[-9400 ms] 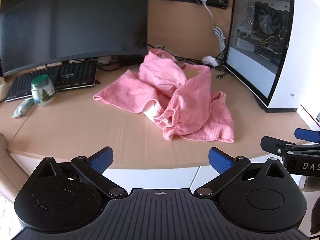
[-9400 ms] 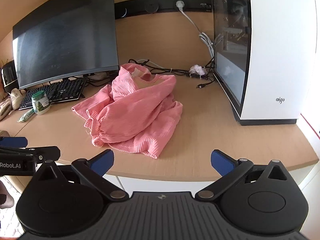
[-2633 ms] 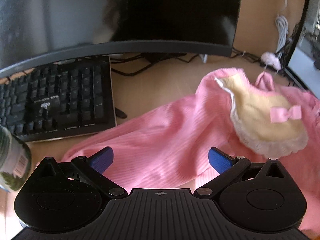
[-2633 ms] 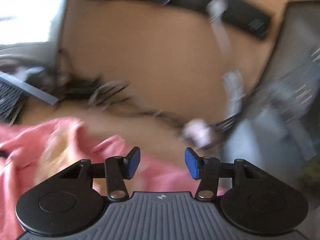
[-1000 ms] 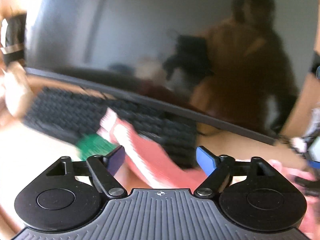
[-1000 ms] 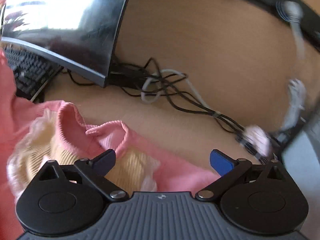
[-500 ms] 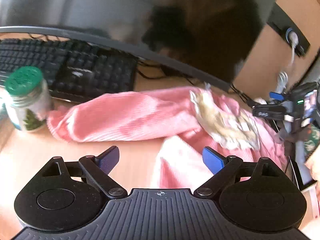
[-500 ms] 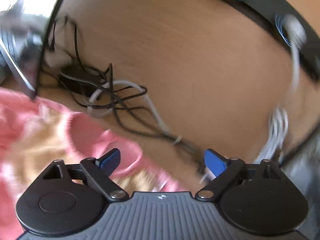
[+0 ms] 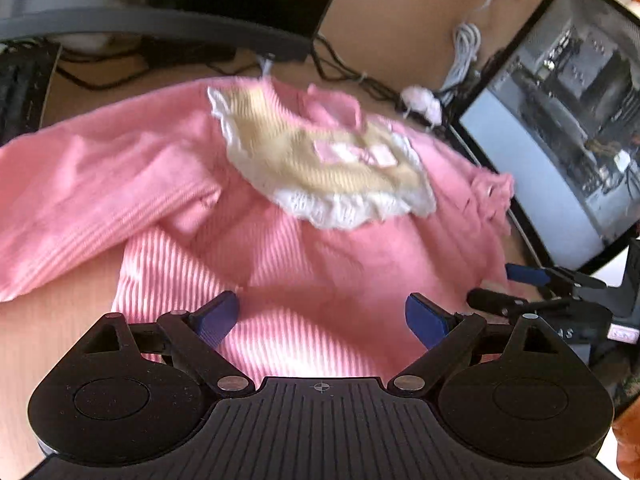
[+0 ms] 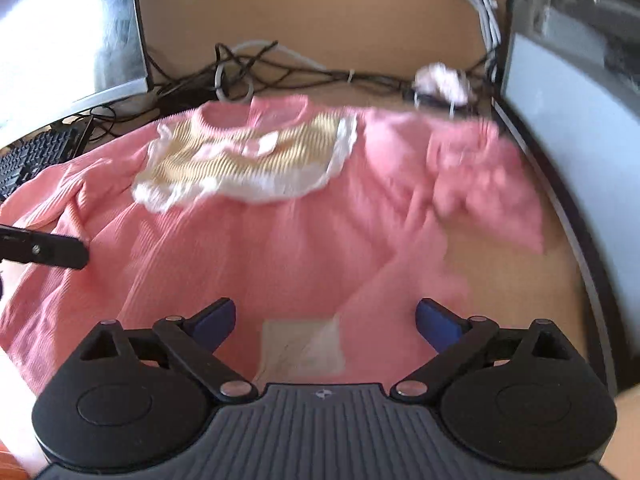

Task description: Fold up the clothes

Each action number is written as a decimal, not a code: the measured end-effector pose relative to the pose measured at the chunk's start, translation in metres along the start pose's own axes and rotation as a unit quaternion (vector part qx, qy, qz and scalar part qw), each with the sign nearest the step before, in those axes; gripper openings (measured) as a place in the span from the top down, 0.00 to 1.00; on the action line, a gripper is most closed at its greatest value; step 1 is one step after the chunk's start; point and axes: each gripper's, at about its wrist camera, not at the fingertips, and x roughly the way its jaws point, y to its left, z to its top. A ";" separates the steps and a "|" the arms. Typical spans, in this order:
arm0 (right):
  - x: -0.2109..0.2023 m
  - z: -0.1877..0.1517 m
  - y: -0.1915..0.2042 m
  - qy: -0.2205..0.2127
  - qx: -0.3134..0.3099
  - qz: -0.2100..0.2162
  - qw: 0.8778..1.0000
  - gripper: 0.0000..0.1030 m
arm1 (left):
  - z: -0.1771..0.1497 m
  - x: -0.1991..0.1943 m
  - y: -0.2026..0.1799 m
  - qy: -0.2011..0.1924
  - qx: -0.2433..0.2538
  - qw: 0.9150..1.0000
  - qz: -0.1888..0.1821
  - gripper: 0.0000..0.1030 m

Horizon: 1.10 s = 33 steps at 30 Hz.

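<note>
Pink sweater [image 10: 280, 240] spread flat on worktop [image 10: 520, 280]; left gripper [image 9: 322, 314] and right gripper [image 10: 325, 318] fingers spread, pinching nothing.

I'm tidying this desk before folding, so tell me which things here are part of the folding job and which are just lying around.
Part of the job:
- pink top, spread on the desk
- left tool, open
- right tool, open

Just lying about:
- monitor
- keyboard
- cables
- computer case
</note>
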 end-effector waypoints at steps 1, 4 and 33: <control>-0.002 -0.004 0.003 -0.001 0.000 0.001 1.000 0.05 | -0.002 -0.002 0.001 0.003 0.002 1.000 -0.002 0.08; -0.010 -0.012 0.013 0.006 -0.013 0.010 1.000 0.05 | -0.010 -0.012 0.006 0.007 0.002 1.000 -0.011 0.08; 0.009 0.126 -0.052 -0.056 -0.041 -0.105 0.992 0.89 | -0.036 -0.106 0.030 -0.031 -0.095 0.994 0.047 0.06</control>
